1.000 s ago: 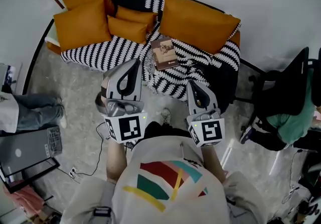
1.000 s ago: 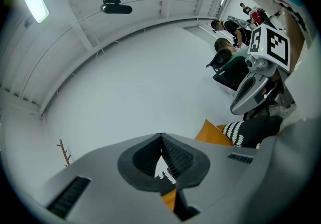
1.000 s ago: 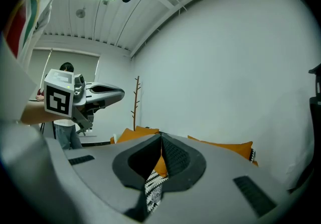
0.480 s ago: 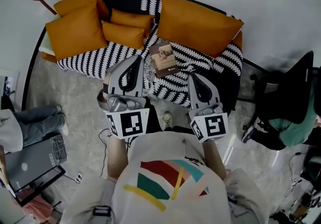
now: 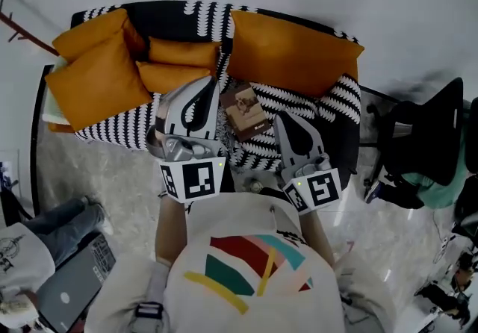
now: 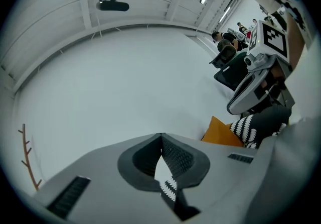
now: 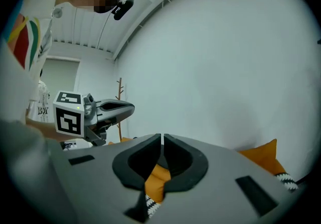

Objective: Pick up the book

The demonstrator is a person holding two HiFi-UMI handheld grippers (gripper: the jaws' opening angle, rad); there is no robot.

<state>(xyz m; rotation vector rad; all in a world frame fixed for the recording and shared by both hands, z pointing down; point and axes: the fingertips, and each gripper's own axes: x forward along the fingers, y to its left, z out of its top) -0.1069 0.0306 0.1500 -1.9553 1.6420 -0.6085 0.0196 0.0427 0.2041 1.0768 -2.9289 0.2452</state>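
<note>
Head view places the book (image 5: 245, 110) flat on the striped blanket (image 5: 119, 128), between the two grippers and just ahead of their tips. The left gripper (image 5: 208, 85) has its jaws closed tip to tip with nothing in them. The right gripper (image 5: 281, 118) is likewise closed and empty. Neither gripper view shows the book. Both look level at the wall, so the book lies below each gripper's line of sight.

1. Spread the jaws of the gripper you choose before you descend.
2. Tilt that gripper down until the book's near edge appears between its jaws.
3. The blanket probably yields, so press one jaw into it under the edge, then close across the cover.
4. Keep the other gripper clear, or use it to steady the far edge beside the orange cushion (image 5: 295, 51).
</note>
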